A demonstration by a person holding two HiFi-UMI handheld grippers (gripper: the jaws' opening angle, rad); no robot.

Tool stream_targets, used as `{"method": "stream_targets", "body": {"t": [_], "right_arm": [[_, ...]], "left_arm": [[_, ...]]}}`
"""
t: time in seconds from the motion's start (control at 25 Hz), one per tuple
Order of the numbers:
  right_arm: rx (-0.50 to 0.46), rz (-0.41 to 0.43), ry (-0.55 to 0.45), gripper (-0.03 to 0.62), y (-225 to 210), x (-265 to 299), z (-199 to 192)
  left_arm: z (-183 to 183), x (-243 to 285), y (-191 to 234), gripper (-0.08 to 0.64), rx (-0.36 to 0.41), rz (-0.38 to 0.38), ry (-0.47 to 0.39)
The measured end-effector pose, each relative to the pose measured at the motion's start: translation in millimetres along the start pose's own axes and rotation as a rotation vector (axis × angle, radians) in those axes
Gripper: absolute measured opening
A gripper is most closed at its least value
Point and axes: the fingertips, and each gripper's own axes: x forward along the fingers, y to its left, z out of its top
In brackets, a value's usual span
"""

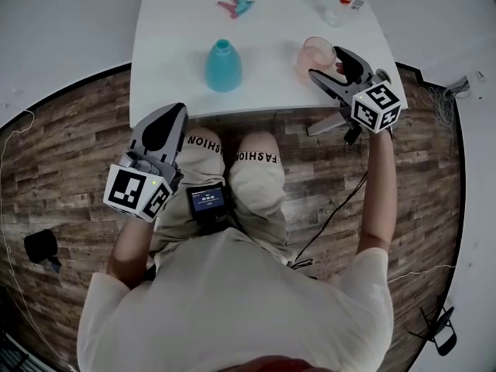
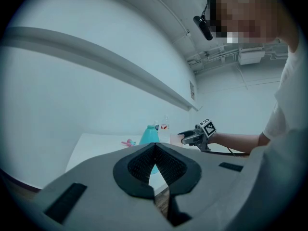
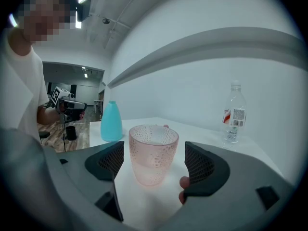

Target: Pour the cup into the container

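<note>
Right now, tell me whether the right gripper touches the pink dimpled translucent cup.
Apart. The right gripper view shows the right gripper with jaws spread wide, and white table visible between each black pad and the wall of the pink dimpled translucent cup.

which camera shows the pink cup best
The right gripper view: the pink cup stands upright on the white table, large and central, between the open jaws with gaps on both sides. The head view shows it from above, partly behind the right gripper. The left gripper view shows only a small, distant pale shape.
</note>
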Motion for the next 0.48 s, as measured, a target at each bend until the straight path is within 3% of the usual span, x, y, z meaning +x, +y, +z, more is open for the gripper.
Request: {"method": "stream_targets", "body": {"t": [0.48], "right_arm": [[-0.044, 0.035, 0.074, 0.382, -0.9, 1.6, 2.0]], "left_arm": [[5.6, -3.1, 3.7, 0.012, -0.002, -0.004, -0.018]]}}
